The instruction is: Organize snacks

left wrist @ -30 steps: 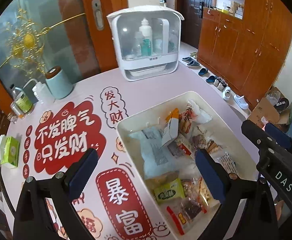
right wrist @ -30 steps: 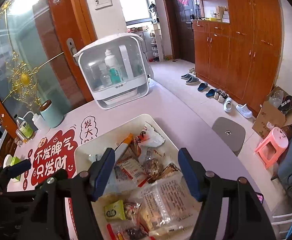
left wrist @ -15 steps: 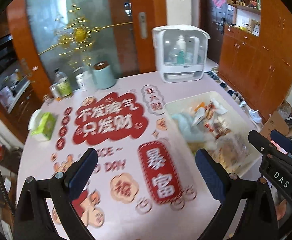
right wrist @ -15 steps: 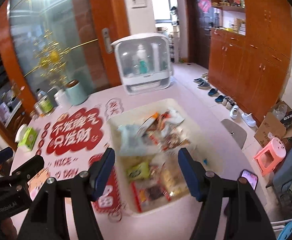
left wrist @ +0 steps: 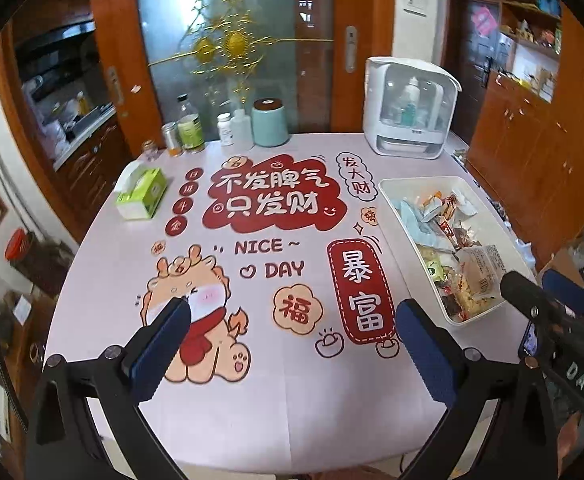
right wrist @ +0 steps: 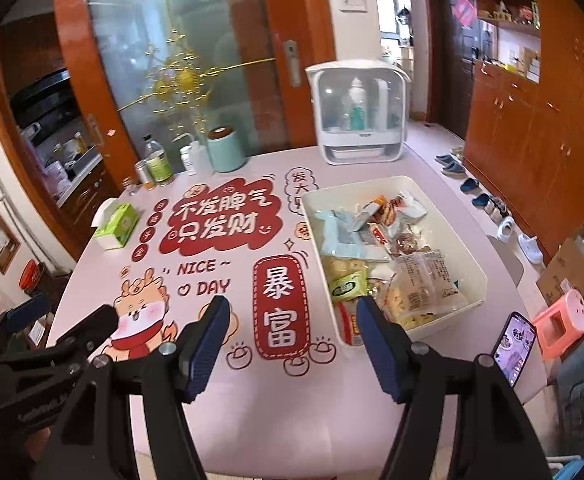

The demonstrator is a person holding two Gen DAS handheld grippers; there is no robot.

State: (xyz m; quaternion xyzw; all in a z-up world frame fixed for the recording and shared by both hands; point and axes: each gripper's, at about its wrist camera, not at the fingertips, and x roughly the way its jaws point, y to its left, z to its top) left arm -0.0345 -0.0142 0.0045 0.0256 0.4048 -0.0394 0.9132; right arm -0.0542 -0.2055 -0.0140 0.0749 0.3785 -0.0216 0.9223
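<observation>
A: Where are the snacks [right wrist: 375, 256]?
B: All in the white bin [right wrist: 477, 280] — right of centre in the right wrist view, right edge in the left wrist view. Bin's long axis runs from lower right up toward the white cabinet [left wrist: 409, 108].
A: Grippers?
B: Left gripper [left wrist: 292, 344] spread wide, jaws opening, nothing between. Right gripper [right wrist: 290, 340] partly spread, empty.
A: Handling?
B: Likely light, crinkly, slippery packets — I'd pinch a sealed edge. The clear bag [right wrist: 427, 284] looks crushable.
</observation>
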